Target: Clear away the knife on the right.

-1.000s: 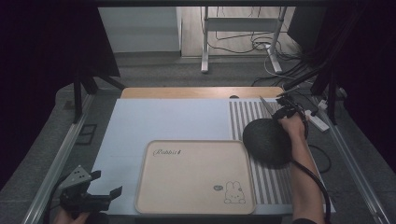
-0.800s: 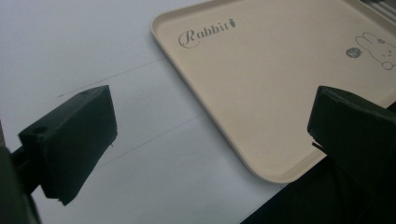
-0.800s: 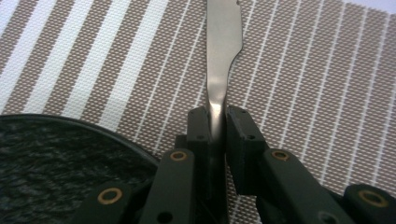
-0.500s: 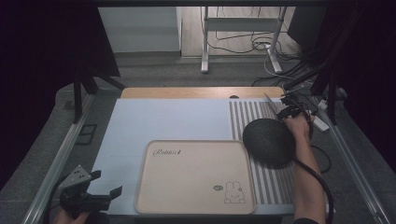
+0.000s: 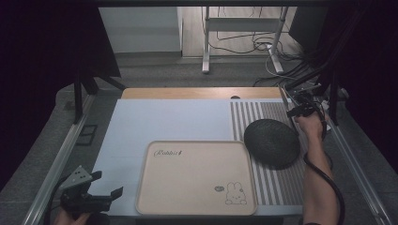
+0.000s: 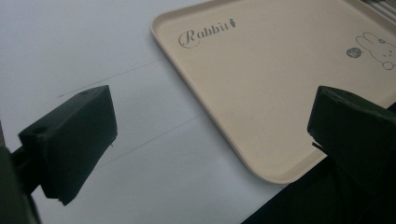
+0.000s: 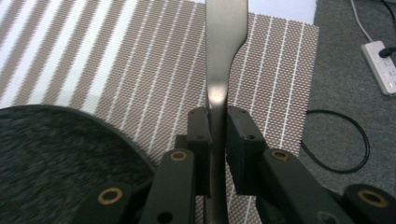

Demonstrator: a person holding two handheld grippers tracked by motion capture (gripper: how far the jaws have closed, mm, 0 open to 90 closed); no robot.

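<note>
Steel utensil handle [image 7: 219, 70] is sitting pinched in right gripper [image 7: 217, 135] over striped mat's [image 7: 154, 60] right edge; keep it vertical, clearing dark plate [image 7: 56, 154]. Left gripper [image 6: 210, 135] is idling, spread wide.

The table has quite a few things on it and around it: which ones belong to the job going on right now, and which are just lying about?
In the job:
- right gripper, shut on a metal utensil handle
- dark round plate beside it
- striped placemat
- beige rabbit tray

Lying about:
- left gripper, open, holding nothing
- white power strip on the floor
- black cables behind the table
</note>
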